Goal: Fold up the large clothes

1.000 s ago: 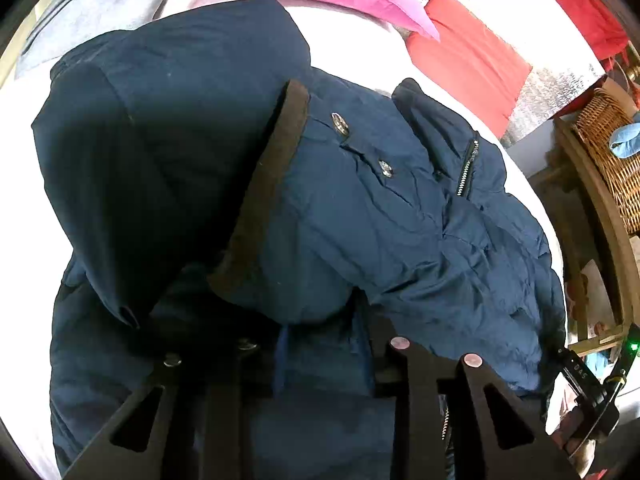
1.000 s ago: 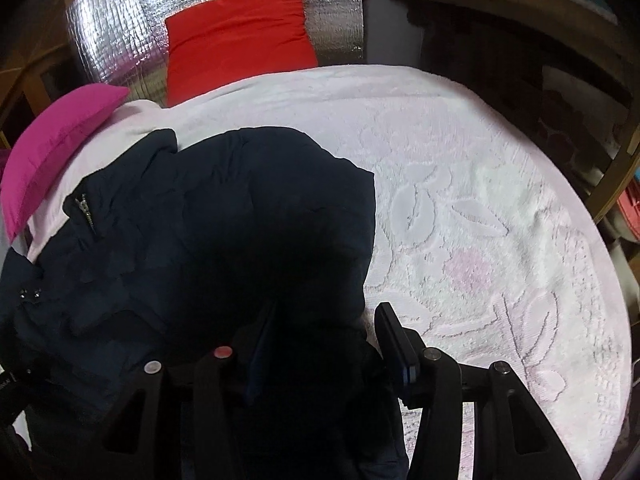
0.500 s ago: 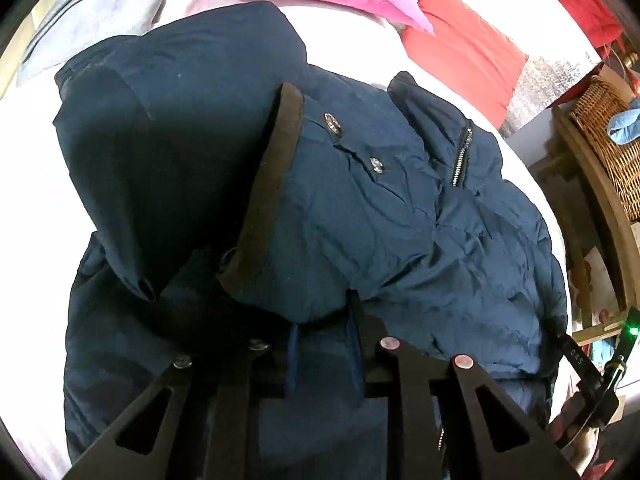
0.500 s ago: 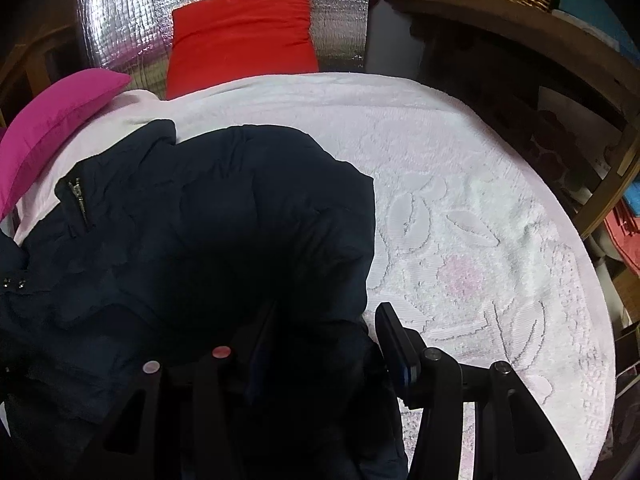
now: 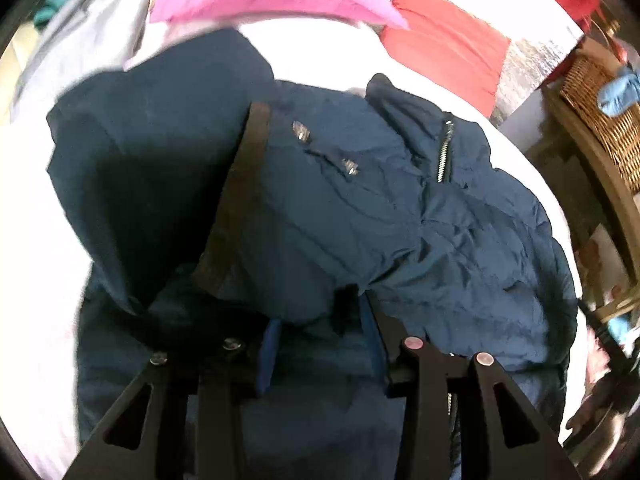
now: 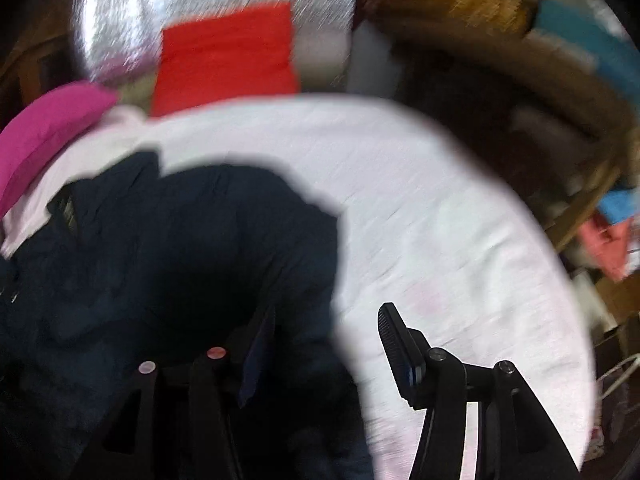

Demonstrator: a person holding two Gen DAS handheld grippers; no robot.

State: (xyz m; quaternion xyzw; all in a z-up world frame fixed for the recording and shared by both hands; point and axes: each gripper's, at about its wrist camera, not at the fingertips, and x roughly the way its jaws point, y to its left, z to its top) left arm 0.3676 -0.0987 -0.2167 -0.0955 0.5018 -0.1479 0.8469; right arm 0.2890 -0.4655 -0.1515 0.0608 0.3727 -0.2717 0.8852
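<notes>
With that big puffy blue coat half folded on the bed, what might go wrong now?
Both grippers' jaws are opening. The left gripper has a fold of the navy jacket between them, so the puffy fabric may spring back. The right gripper straddles the jacket's edge, which could slide on the white bedspread.

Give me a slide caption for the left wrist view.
Left tongs opening over a navy hooded jacket on a white bedspread.

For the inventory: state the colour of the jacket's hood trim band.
Dark brown trim band, against the navy jacket; clearest in the left wrist view.
</notes>
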